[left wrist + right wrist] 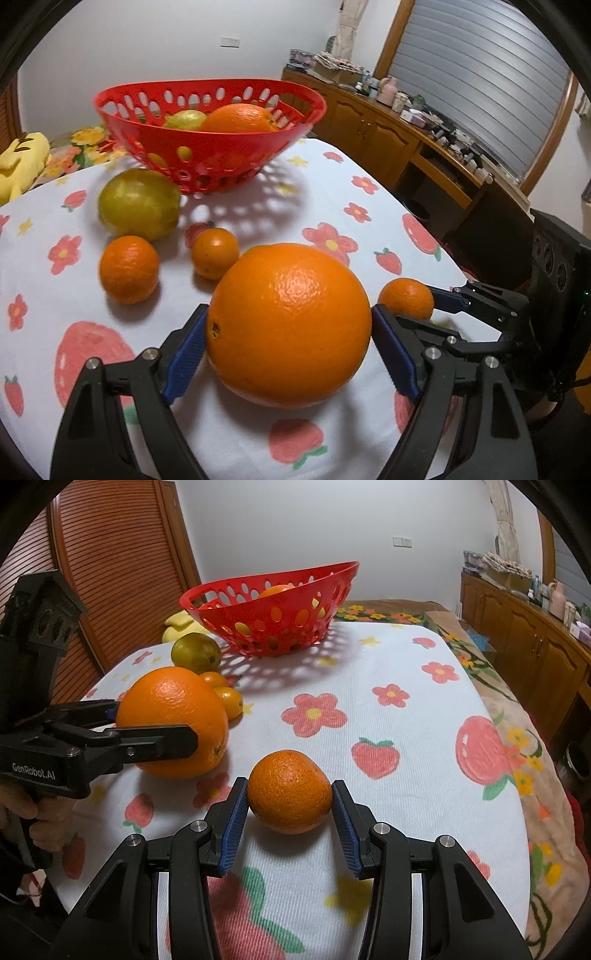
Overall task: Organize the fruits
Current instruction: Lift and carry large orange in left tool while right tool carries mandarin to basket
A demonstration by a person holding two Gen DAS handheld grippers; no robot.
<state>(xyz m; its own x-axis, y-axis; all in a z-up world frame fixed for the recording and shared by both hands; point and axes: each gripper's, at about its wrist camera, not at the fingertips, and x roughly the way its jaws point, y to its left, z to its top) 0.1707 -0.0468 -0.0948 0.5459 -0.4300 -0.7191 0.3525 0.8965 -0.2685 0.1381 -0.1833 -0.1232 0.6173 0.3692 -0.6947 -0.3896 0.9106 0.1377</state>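
Note:
A large orange (pixel 291 325) rests on the flowered tablecloth (pixel 332 192), and my left gripper (pixel 288 310) is shut on it, blue pads (pixel 184 358) pressing both sides; the right wrist view shows that grip (pixel 155 723) from the side. My right gripper (pixel 290 782) is shut on a small orange (pixel 290 792), which also sits on the cloth just right of the large one (pixel 406 299). Behind stands a red perforated basket (pixel 122 122) holding an orange (pixel 238 118) and a yellow-green fruit (pixel 184 120).
On the cloth in front of the basket lie a yellow-green fruit (pixel 138 203) and two small oranges (pixel 129 269) (pixel 215 253). A yellow plush toy (pixel 18 162) lies far left. A cluttered wooden sideboard (pixel 406 122) runs along the right, past the table's edge.

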